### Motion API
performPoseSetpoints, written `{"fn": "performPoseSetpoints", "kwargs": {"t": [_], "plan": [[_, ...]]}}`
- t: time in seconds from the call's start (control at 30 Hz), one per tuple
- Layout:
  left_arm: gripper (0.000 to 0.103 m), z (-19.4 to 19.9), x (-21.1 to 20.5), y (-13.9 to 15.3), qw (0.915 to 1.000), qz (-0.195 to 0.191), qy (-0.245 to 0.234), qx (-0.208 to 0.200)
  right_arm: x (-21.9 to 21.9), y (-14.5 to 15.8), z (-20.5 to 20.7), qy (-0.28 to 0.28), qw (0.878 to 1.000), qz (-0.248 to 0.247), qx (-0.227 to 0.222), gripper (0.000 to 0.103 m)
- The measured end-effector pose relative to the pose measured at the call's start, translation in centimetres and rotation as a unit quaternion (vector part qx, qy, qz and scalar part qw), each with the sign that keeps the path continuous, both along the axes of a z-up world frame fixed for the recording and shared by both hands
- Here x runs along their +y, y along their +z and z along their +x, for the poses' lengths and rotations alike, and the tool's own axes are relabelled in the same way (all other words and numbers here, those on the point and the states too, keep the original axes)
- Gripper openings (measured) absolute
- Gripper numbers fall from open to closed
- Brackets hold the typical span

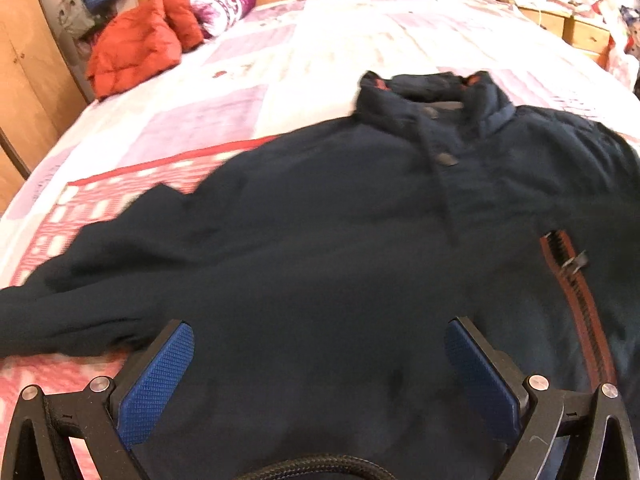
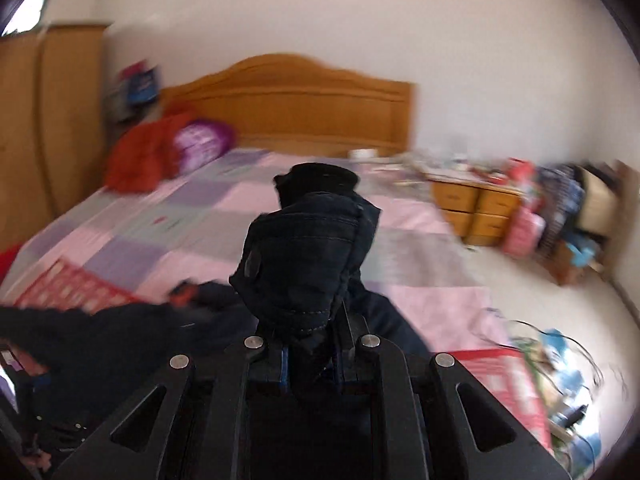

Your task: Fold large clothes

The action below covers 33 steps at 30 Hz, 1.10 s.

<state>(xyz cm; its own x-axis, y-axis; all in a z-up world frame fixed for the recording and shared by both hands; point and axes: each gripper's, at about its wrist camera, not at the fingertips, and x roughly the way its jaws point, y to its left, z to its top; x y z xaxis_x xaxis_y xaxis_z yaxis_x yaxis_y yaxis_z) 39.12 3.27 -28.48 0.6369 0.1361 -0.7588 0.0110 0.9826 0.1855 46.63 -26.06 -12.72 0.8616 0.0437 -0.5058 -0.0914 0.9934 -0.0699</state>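
Navy fleece jacket (image 1: 320, 220), stitched sleeve (image 2: 308, 256) bunched upright.

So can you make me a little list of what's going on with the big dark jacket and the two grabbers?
garment: dark navy jacket, spread on the bed
left gripper: open, over the jacket's lower part
right gripper: shut on a bunched sleeve, lifted
zipper: orange-edged, on the jacket's right in the left view
also on bed: red coat, purple pillow

Wooden headboard (image 2: 296, 100), white wall (image 2: 360, 12)
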Motion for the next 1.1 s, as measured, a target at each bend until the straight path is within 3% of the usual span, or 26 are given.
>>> {"fn": "performPoseSetpoints", "kwargs": {"t": [0.23, 0.43, 0.6, 0.8, 1.03, 1.1], "plan": [[0.103, -3.4, 6.6, 0.2, 1.0, 0.004, 0.006, -0.007, 17.7, -8.8, 3.1, 0.105, 0.992, -0.05, 0.052, 0.017], [0.103, -4.0, 10.3, -1.0, 0.9998, -0.006, 0.018, 0.001, 27.1, -17.4, 3.7, 0.166, 0.971, -0.135, 0.109, 0.017], [0.103, -3.9, 12.3, -1.9, 0.9991, -0.023, 0.034, 0.003, 28.9, -21.0, 3.8, 0.175, 0.961, -0.169, 0.13, 0.018], [0.103, -3.9, 12.9, -1.9, 0.9988, -0.029, 0.039, -0.002, 30.0, -21.6, 3.6, 0.164, 0.965, -0.168, 0.119, 0.02], [0.103, -3.7, 12.3, -1.2, 0.999, -0.029, 0.033, -0.01, 32.7, -22.7, 2.9, 0.16, 0.946, -0.248, 0.135, 0.028], [0.103, -3.6, 12.0, -1.0, 0.999, -0.03, 0.032, -0.012, 33.3, -22.4, 2.5, 0.165, 0.944, -0.25, 0.139, 0.028]]}}
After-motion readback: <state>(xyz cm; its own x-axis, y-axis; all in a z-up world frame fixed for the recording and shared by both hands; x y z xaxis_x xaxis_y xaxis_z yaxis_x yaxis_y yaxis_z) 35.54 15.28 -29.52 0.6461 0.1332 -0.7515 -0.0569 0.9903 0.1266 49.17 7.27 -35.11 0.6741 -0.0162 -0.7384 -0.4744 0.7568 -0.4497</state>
